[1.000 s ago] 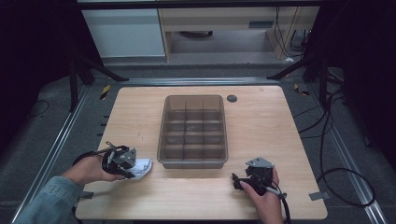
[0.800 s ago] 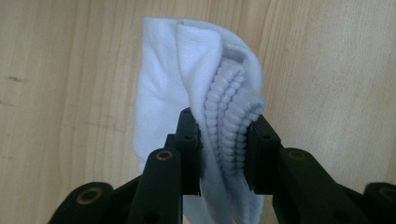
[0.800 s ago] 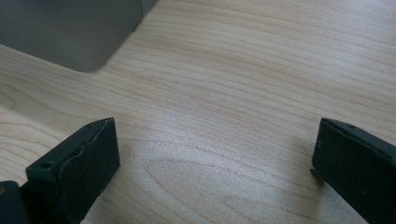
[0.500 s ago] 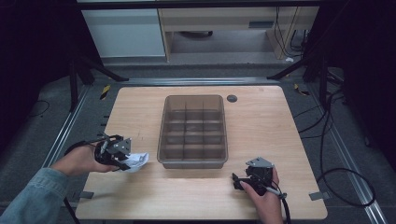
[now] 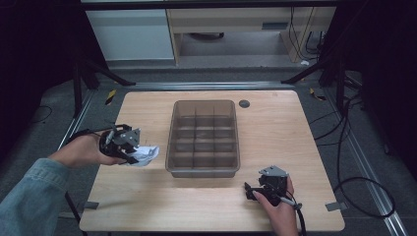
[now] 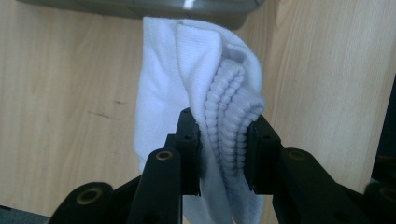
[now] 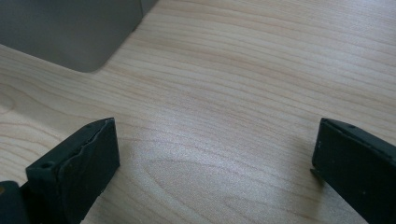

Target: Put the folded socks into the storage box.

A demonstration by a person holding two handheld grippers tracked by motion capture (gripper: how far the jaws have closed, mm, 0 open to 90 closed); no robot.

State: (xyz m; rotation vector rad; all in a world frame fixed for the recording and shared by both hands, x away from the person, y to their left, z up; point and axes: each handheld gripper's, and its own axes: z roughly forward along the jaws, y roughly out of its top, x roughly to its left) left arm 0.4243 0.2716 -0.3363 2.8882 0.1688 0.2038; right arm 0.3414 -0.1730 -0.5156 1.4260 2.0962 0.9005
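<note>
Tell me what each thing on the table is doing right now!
White sock: folded, pinched at its ribbed cuff, beside the bin.
Left gripper: jaws shut on the white sock.
Right gripper: jaws wide open, holding nothing, low over the table.
Divided bin: upright, compartments look empty.

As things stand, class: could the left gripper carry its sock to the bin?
Probably yes. The left gripper is shut on the sock, and bare table lies between it and the open-topped bin.
</note>
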